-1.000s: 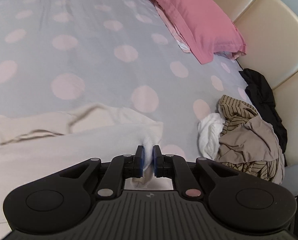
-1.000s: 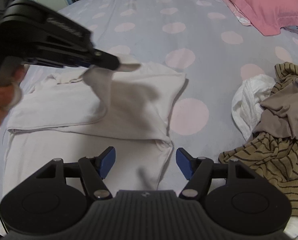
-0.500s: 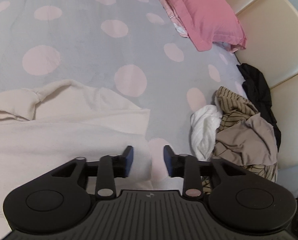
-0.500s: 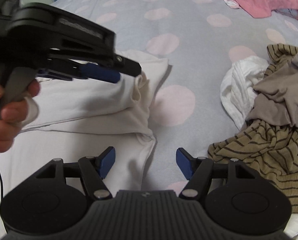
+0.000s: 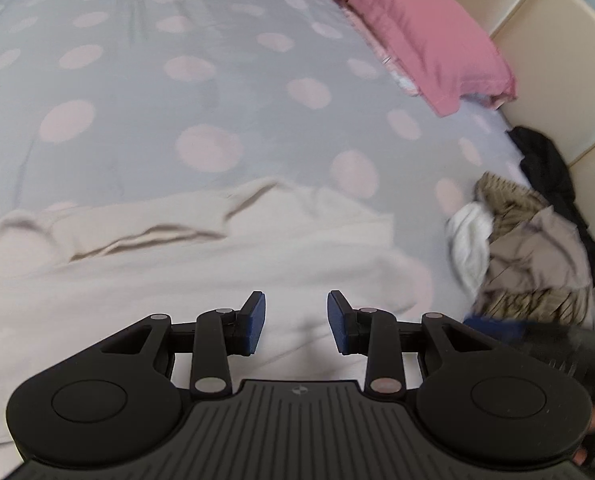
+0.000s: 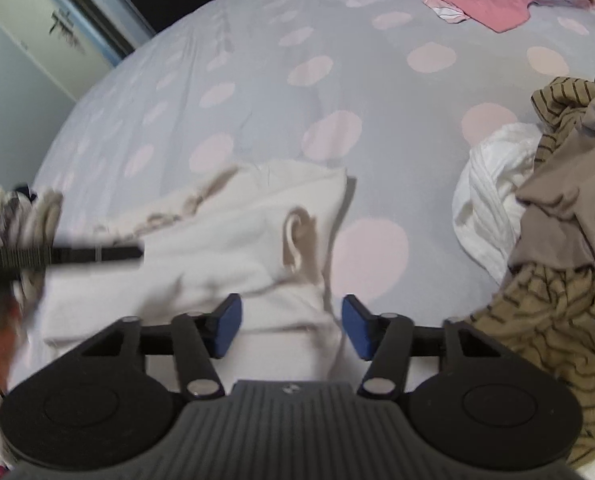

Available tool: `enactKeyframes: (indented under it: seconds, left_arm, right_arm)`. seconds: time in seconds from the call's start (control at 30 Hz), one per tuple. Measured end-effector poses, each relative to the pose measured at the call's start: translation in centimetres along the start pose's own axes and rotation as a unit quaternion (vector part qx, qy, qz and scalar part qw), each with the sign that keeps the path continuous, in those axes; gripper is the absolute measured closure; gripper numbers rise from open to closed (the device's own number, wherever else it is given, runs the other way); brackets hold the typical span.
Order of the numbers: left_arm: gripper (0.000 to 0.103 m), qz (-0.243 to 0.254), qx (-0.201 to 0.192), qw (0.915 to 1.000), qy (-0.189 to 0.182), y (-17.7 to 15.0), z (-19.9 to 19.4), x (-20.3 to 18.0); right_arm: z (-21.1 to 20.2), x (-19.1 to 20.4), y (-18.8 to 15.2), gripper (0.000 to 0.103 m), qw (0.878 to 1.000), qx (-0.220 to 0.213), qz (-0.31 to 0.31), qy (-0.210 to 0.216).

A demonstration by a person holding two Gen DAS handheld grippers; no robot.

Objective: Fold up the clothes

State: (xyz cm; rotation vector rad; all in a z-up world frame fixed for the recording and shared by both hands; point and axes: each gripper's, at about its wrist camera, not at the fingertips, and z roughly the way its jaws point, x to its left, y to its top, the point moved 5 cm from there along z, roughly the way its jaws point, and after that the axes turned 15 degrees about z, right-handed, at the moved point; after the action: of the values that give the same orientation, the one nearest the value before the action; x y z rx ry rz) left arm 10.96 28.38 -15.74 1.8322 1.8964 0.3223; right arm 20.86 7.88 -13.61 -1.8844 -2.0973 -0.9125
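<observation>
A cream garment lies partly folded on the grey bedspread with pink dots. My left gripper hovers over its upper layer, open, with nothing pinched between the blue pads. In the right wrist view the same cream garment shows a raised fold at its right edge. My right gripper straddles that edge, its jaws closing, with cloth between the pads but no visible press. The left gripper appears blurred at the left, held by a hand. The right gripper is a dark blur at the lower right.
A heap of unfolded clothes, striped tan, taupe and white, sits to the right on the bed. A black garment lies by the cream headboard. A pink pillow rests at the top. A wardrobe door stands far left.
My left gripper let go of the cream cloth corner, opened, and drew back over the garment. My right gripper moved onto the folded edge and its jaws narrowed.
</observation>
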Motion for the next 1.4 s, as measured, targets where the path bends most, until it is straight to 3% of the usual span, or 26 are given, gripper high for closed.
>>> enactKeyframes:
  seconds: [0.2,0.43,0.53,0.6,0.7,0.8,0.87,0.97,1.03,1.07,1.13,1.2,1.4]
  left_arm:
    - [0.072,0.008,0.022,0.9992,0.034,-2.8,-0.3,2.5]
    - [0.072,-0.013,0.021,0.9975,0.066,-6.2,-3.3,6.7]
    - [0.072,-0.03,0.021,0.9964,0.076,-8.0,-5.1,8.6]
    - [0.072,-0.043,0.021,0.9954,0.083,-9.3,-6.4,9.9]
    - [0.072,-0.059,0.019,0.9928,0.102,-11.3,-8.4,11.9]
    - [0.072,-0.074,0.014,0.9893,0.125,-13.2,-10.4,13.8]
    - [0.072,-0.09,0.015,0.9869,0.133,-14.4,-11.4,15.0]
    - [0.072,-0.111,0.015,0.9831,0.145,-16.2,-12.8,16.4]
    - [0.072,-0.122,0.014,0.9813,0.149,-17.1,-13.5,16.8]
    - [0.072,-0.126,0.012,0.9807,0.149,-17.5,-13.8,17.0]
    - [0.07,-0.125,0.008,0.9805,0.152,-18.2,-14.3,17.1]
    - [0.065,-0.114,0.004,0.9807,0.159,-18.9,-14.6,17.2]
    - [0.064,-0.071,0.0,0.9783,0.195,-20.5,-14.3,18.0]
  right_arm:
    - [2.4,-0.8,3.8,0.049,0.996,0.02,0.079,0.037]
    - [7.2,-2.2,6.2,0.057,0.975,0.074,0.193,0.076]
    - [8.8,-2.5,6.2,0.066,0.968,0.087,0.22,0.081]
    - [9.5,-2.6,6.0,0.082,0.963,0.092,0.238,0.087]
    - [8.7,-1.5,5.8,0.09,0.975,0.069,0.191,0.086]
    - [6.6,1.2,5.8,0.094,0.998,0.005,0.042,0.049]
    - [6.4,2.9,5.1,0.093,0.998,-0.021,-0.063,-0.006]
    - [8.1,3.7,4.1,0.091,0.989,-0.01,-0.132,-0.06]
    - [9.2,3.3,3.3,0.082,0.985,0.0,-0.145,-0.088]
    - [9.1,2.9,3.1,0.071,0.984,-0.003,-0.149,-0.099]
    - [8.1,2.4,3.2,0.061,0.985,-0.018,-0.137,-0.101]
    - [6.7,1.6,3.4,0.061,0.99,-0.023,-0.11,-0.084]
    - [3.5,0.7,1.6,0.061,0.998,-0.015,-0.054,-0.038]
